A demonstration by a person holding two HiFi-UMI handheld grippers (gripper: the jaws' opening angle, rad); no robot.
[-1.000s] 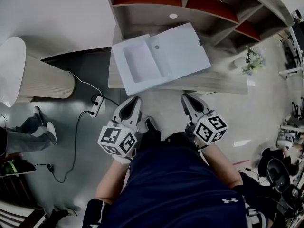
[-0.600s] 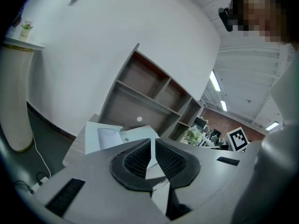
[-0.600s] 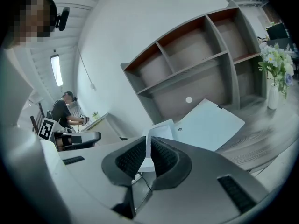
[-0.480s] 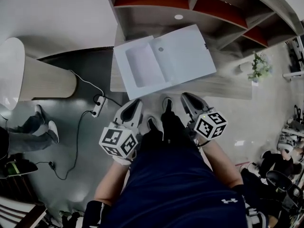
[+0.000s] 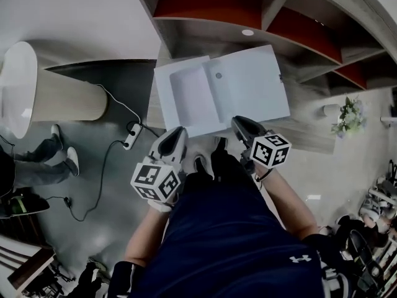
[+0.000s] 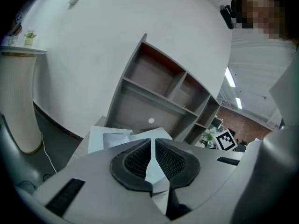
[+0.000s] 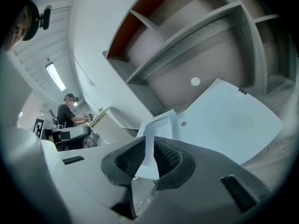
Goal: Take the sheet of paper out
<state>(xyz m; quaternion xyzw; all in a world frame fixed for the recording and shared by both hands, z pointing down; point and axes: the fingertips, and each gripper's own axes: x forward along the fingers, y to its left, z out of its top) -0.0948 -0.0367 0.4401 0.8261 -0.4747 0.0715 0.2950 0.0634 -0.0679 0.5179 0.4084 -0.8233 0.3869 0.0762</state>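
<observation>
**A:** Where's the paper?

**B:** On the wooden desk (image 5: pixel 307 135) below the shelves (image 5: pixel 211 8) lies a white folder (image 5: pixel 251 89), opened flat. I take the paler rectangle in its left half for the sheet of paper (image 5: pixel 193 98). I can't tell whether it lies loose or is tucked into a pocket.

**A:** And the grippers?

**B:** Both are empty. The left gripper (image 5: pixel 176 134) has its jaws drawn together to a thin slit with nothing between them. The right gripper (image 5: pixel 242 124) is the same, its pads all but touching.

**A:** So how would you do this step well?

**B:** I'd split it into 2 jobs. The jaws should open before they reach the paper, since closed tips would only shove it. The right gripper could then press on the folder's right half to pin it, while the left comes in low at a free edge or corner of the sheet. A flat sheet is hard to pinch, so I'd slip 1 jaw under the edge, close gently and draw it out slowly — a quick tug might drag the folder along.

**A:** What differs from 1 second back?

**B:** Then both grippers hung over the floor, well short of the desk. Now the left tip is just beside the folder's near corner, and the right tip overlaps its near edge in the head view — whether it touches, I can't tell. The jaws look equally narrow in both.
</observation>
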